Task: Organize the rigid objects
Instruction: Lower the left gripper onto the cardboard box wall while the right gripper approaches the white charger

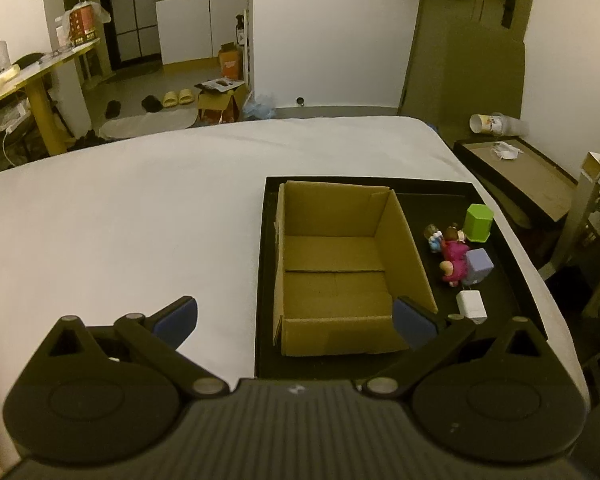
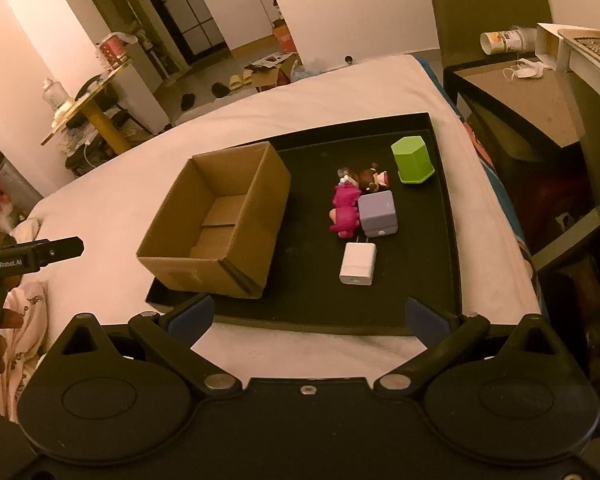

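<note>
Both the left gripper (image 1: 296,314) and right gripper (image 2: 308,314) are hovering, jaws spread; the figurines (image 2: 346,210) crowding mid-frame risk toppling if nudged.

Both my views are dim and warm-tinted, the right wrist view more orange. Fisheye distortion bends the bed (image 1: 140,208) edge and darkens the corners. The black tray (image 2: 440,280) swallows detail; soft shadows fill the cardboard box (image 1: 332,256). Small figures look slightly blurred.
</note>
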